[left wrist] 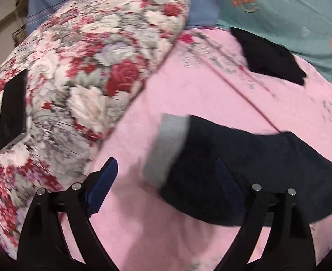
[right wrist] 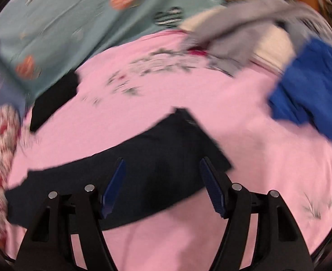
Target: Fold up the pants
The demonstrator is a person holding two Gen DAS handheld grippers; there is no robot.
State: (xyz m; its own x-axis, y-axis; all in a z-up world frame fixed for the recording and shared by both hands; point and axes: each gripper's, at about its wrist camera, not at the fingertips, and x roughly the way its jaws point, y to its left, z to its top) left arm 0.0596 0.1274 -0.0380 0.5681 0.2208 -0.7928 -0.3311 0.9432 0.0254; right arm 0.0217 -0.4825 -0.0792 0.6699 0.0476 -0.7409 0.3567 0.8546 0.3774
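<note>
Dark navy pants (left wrist: 245,169) with a grey waistband (left wrist: 168,144) lie flat on the pink bedsheet (left wrist: 188,85). In the right wrist view the pants (right wrist: 143,164) stretch from lower left to the leg end at centre. My left gripper (left wrist: 166,171) is open and empty, hovering over the waistband end. My right gripper (right wrist: 162,171) is open and empty, hovering over the leg part. Both views are motion blurred.
A floral quilt (left wrist: 75,79) lies at the left with a black phone (left wrist: 13,110) on it. A folded black garment (left wrist: 270,56) lies at the far side by a teal blanket (left wrist: 290,11). A blue garment (right wrist: 308,90) and grey clothing (right wrist: 245,29) lie at the right.
</note>
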